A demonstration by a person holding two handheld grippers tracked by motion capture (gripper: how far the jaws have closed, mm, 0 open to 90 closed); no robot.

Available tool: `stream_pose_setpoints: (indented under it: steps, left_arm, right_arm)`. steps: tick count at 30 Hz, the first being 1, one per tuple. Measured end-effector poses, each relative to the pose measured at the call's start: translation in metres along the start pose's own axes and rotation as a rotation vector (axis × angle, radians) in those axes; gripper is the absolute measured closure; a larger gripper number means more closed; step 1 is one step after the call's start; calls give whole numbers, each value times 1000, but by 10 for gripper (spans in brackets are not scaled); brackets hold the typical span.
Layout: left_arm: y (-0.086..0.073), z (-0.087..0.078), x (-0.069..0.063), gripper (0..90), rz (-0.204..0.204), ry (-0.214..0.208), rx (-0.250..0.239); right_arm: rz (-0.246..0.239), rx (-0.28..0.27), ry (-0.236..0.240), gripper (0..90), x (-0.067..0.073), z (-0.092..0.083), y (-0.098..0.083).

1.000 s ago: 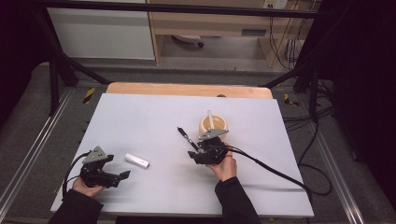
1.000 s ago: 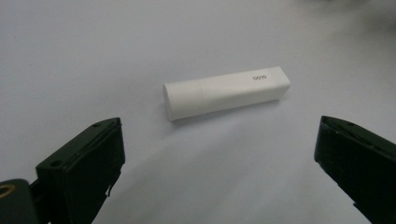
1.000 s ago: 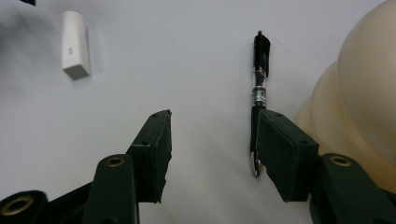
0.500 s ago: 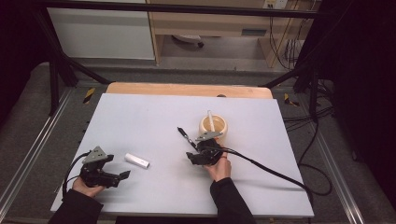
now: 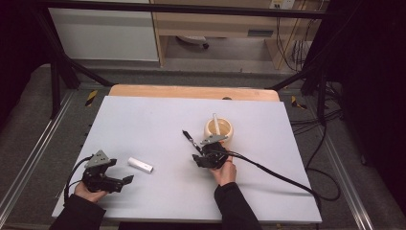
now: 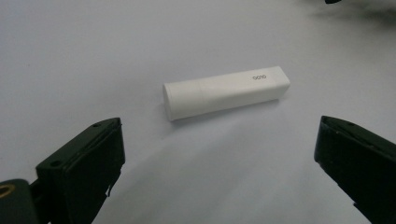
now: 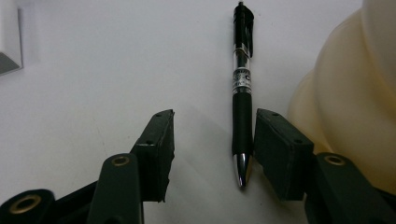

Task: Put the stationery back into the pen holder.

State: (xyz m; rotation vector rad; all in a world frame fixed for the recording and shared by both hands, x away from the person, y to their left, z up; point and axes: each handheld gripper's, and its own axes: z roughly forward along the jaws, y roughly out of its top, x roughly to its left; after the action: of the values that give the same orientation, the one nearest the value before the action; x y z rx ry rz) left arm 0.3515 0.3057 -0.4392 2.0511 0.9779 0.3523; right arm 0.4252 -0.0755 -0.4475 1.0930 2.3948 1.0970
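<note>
- Right gripper point(image 7: 212, 144) is low on the table point(image 5: 143, 120); its jaws have just been closing, part open, pen point(image 7: 243, 107) between them along the right pad, not clamped.
- Pen lies mid-table, just left of the cream bowl point(image 5: 219, 129).
- Left gripper point(image 6: 219, 163) jaws wide, empty; white stick point(image 6: 226, 92) ahead, near the front-left corner.

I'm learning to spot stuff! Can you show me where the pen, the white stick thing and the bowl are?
pen point(image 7: 242, 100), right gripper view, on its black barrel.
white stick point(image 6: 226, 92), left gripper view, on its long side.
bowl point(image 5: 224, 137), high view, on its cream outer wall.
</note>
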Motion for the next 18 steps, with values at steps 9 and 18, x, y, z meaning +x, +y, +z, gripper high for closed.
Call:
stream_pose_setpoints:
  steps: [9,18]
  left_arm:
    - [0,0,0,20,1,0,0]
    - [0,0,0,20,1,0,-1]
  right_arm:
    - [8,15,-38,578,0,3,-3]
    - [35,10,-48,730,0,6,-3]
